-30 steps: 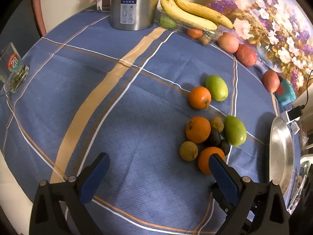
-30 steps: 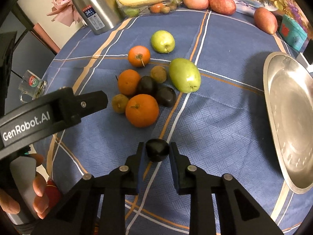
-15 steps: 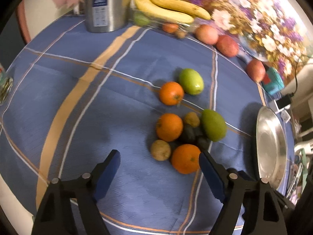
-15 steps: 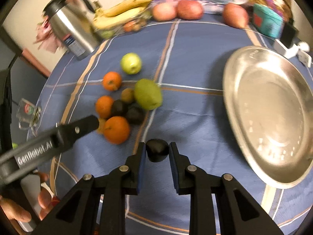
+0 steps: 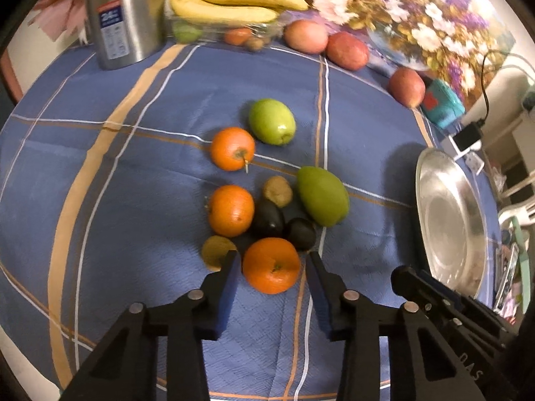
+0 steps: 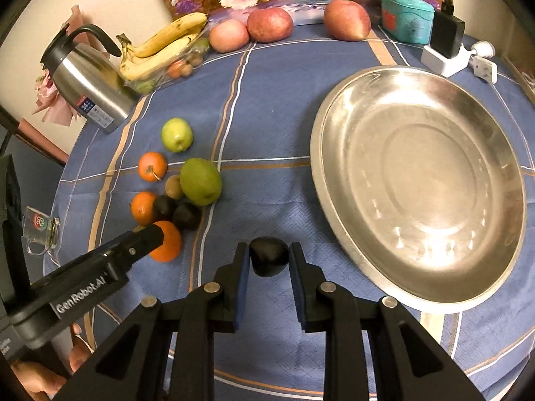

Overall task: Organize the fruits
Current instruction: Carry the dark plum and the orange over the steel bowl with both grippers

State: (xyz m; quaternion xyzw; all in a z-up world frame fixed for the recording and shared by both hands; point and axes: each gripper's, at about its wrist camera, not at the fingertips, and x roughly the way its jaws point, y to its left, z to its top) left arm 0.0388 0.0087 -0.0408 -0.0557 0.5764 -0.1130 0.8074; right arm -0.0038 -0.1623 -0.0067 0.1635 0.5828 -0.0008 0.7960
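Dark fruit (image 6: pixel 269 256) between right gripper (image 6: pixel 269 262) jaws, beside steel plate (image 6: pixel 337 220).

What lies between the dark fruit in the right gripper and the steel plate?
Only bare blue tablecloth separates the dark fruit from the steel plate, in the right wrist view.

Both wrist views angled down, near tablecloth (image 5: pixel 140 200), sharing fruit cluster (image 6: pixel 174 197)

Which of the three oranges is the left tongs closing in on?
The nearest orange, sitting between the fingers of the open left tongs. The other two oranges lie farther back in the pile, outside the tongs.
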